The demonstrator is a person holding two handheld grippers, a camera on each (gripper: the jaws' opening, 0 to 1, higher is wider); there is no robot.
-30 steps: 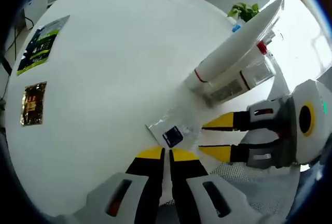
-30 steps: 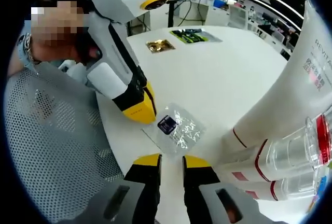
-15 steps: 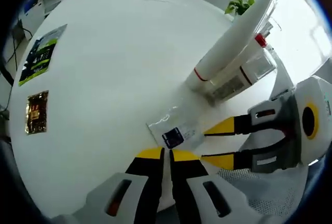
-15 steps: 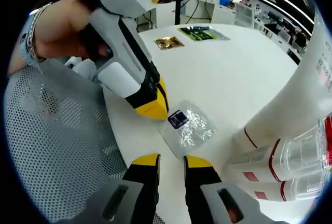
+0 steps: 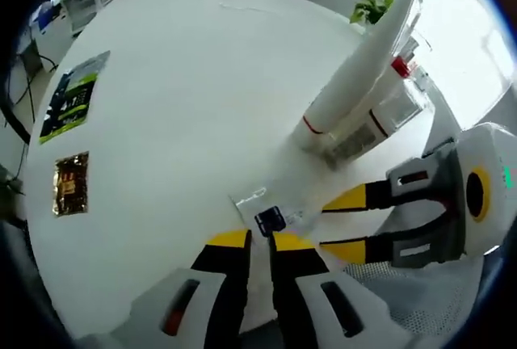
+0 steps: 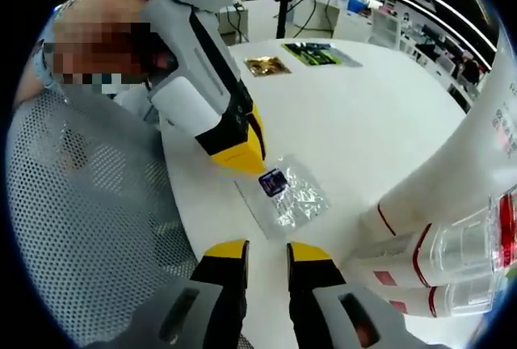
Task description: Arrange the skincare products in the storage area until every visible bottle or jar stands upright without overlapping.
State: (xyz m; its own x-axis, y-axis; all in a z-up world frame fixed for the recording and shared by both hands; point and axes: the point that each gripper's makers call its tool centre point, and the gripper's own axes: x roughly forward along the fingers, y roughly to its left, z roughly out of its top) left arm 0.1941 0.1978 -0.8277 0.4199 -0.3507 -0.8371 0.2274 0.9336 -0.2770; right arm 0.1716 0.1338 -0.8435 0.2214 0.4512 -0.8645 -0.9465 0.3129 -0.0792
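- Clear crinkly plastic sachet (image 5: 275, 213) with a small dark-blue label lies flat on the smooth white round table (image 5: 178, 123).
- Left gripper (image 5: 258, 242), yellow tips nearly together, sits right at its edge.
- Right gripper (image 6: 264, 250), jaws slightly apart, is just short of it.
- Tall white tube (image 6: 477, 155) and clear-capped bottles (image 6: 452, 260) stand nearby.

Both views near shared sachet (image 5: 271, 218)

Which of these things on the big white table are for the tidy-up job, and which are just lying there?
For the job:
white tube
clear bottles with red bands
clear sachet with a dark label, lying flat by the left gripper

Just lying about:
green leaflet
gold packet
potted plant
mesh chair
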